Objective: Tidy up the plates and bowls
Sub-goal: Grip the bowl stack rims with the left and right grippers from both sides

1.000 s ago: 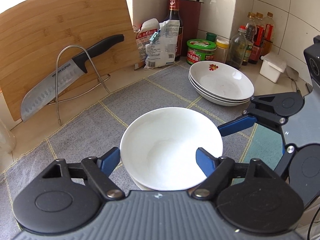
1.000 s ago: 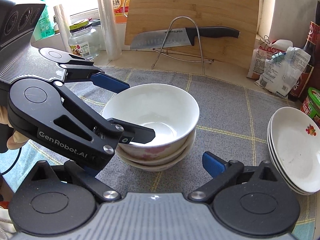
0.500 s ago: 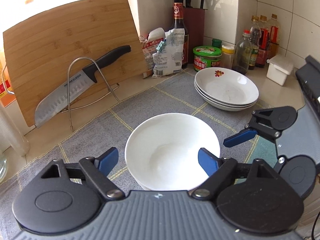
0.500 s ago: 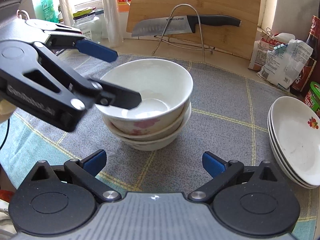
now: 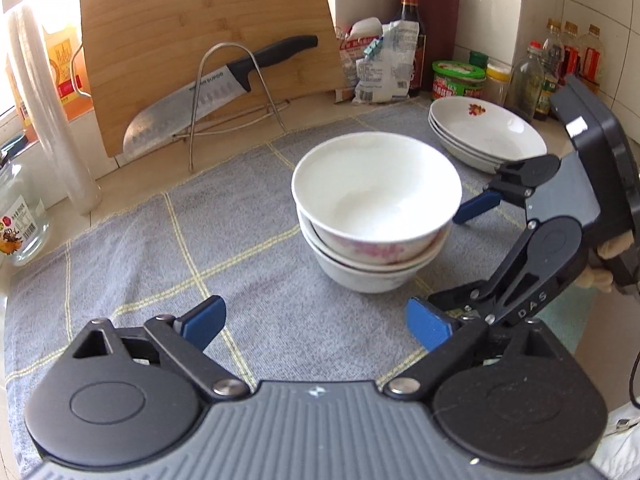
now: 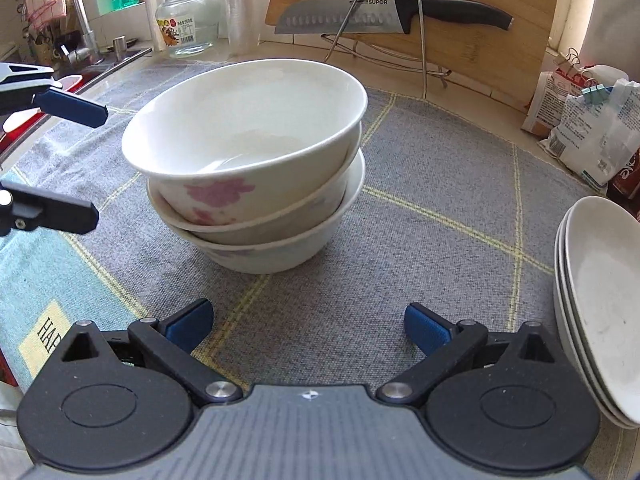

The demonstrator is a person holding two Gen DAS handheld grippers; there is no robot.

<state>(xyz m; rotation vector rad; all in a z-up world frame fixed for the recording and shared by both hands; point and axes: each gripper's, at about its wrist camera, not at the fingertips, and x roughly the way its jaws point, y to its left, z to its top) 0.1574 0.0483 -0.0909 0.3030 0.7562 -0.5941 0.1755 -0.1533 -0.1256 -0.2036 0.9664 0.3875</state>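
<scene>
The left claw (image 5: 316, 322) is held with its blue pads wide apart and nothing between them; the right claw (image 6: 308, 322) is likewise spread and empty. Ahead of both claws, a stack of three bowls (image 6: 250, 184) is seen standing on the grey checked cloth (image 6: 420, 240) that covers the surface. The top bowl (image 6: 240, 128) is not seated squarely: in the right wrist view its rim is tilted, lifted on the side towards the left claw and sunk on the far side, though fisheye distortion may exaggerate the lean. To the right of the right claw, a stack of shallow plates (image 6: 600, 304) is nested near the cloth's edge, well apart from the bowls.

The sorting appears largely done, so the risk is judged to lie in the uneven top bowl. If the stack is nudged by either claw, or the cloth is dragged, the bowl could be rocked or slid off the bowl beneath it. A pinch on the thin glazed rim could also slip. The santoku knife (image 6: 384, 16) on its wire rack (image 6: 380, 20) beyond the bowls should be kept clear of.
</scene>
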